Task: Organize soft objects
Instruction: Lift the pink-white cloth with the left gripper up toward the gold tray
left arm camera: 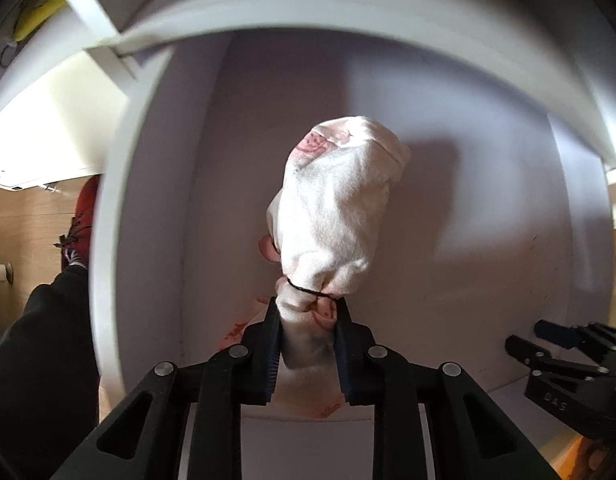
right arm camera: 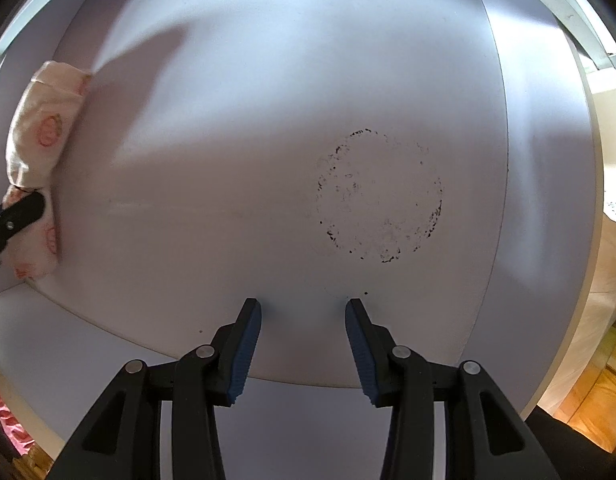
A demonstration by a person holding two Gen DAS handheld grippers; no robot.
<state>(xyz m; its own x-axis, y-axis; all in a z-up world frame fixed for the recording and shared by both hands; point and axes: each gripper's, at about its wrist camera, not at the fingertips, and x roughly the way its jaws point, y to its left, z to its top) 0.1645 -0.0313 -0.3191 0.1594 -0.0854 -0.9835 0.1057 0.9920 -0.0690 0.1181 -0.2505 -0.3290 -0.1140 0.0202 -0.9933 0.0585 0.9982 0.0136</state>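
Closest to my left camera, the left gripper (left arm camera: 308,312) is clamped tight on a white sock bundle (left arm camera: 336,216), its blue pads pinching the gathered neck of the cloth just below a thin black band (left arm camera: 304,289) that ties it off. The bundle bulges out beyond the fingertips, white with faint pink prints (one looks like a round smiling face near the far end). It hangs over the pale floor of a white drawer (left arm camera: 488,240), and I cannot tell whether its far end touches that floor. A little more pink-printed cloth shows under the fingers, against the near wall of the drawer.

At the lower right of that view I see my right gripper (left arm camera: 548,344) from the side, well apart from the sock bundle.

On the right camera, the right gripper's jaws stand partly open with nothing between them, the tips hovering over bare drawer floor. Beyond them is a ring-shaped scuff mark (right arm camera: 380,196) of black specks on the floor. At the far left edge the same bundle appears, held by the dark finger of the left gripper.

Outside the drawer on the left I make out a dark sleeve or trouser leg (left arm camera: 48,352), a red shoe (left arm camera: 82,228) with laces, and wooden flooring (left arm camera: 24,232) beyond.
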